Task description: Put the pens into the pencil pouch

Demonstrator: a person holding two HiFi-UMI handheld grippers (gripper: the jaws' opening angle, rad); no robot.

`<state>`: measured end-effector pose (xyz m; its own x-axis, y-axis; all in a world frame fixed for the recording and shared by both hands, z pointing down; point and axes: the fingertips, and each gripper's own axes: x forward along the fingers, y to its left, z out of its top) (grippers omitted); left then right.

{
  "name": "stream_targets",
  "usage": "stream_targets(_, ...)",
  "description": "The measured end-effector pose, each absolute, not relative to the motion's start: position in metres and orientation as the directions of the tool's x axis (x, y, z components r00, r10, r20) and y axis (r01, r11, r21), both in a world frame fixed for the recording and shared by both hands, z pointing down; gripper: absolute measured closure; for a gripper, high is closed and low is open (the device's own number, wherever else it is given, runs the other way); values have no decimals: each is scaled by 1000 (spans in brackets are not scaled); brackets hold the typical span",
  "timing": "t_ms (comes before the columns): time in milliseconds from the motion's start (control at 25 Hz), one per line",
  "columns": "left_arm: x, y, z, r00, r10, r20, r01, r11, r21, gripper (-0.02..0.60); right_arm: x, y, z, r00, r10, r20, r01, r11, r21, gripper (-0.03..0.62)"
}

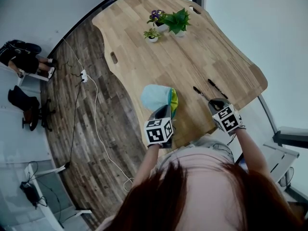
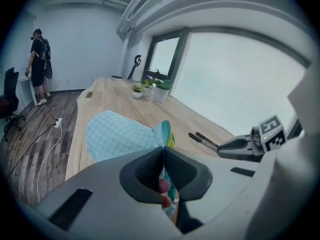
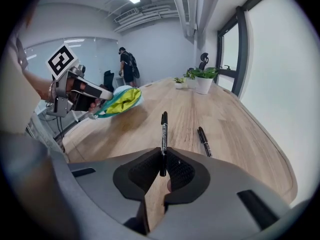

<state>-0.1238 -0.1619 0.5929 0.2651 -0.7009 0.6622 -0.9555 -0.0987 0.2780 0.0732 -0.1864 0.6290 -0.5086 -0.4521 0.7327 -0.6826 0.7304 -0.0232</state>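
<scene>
My left jaws (image 2: pixel 163 156) are pressed together on the near edge of the pencil pouch (image 2: pixel 117 134), with the fabric pinched between the pads. The pouch is pale blue check outside with a yellow-green lining showing at its mouth. It stretches away from me over the near left part of the counter (image 1: pixel 192 57). From the right gripper view it hangs clear of the wood, with its shadow beneath it.

My right jaws (image 3: pixel 164 159) are closed on a black pen (image 3: pixel 163 134), gripping it at its near end. The rest of the pen points away from me over the counter. The second pen (image 3: pixel 203 141) lies flat on the wood just to the right of the held one, apart from it and from my jaws.

Both of my grippers sit at the near edge of the counter, left one by the pouch, right one by the pens. Three small potted plants (image 1: pixel 168 23) stand at the far end.
</scene>
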Motion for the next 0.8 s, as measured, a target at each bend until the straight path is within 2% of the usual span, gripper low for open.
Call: stream_targets(800,-112,-177,539,295,-756,584,-944,-138,299,574,57,-180,533,-641,-452,621,-594,804,-29,562)
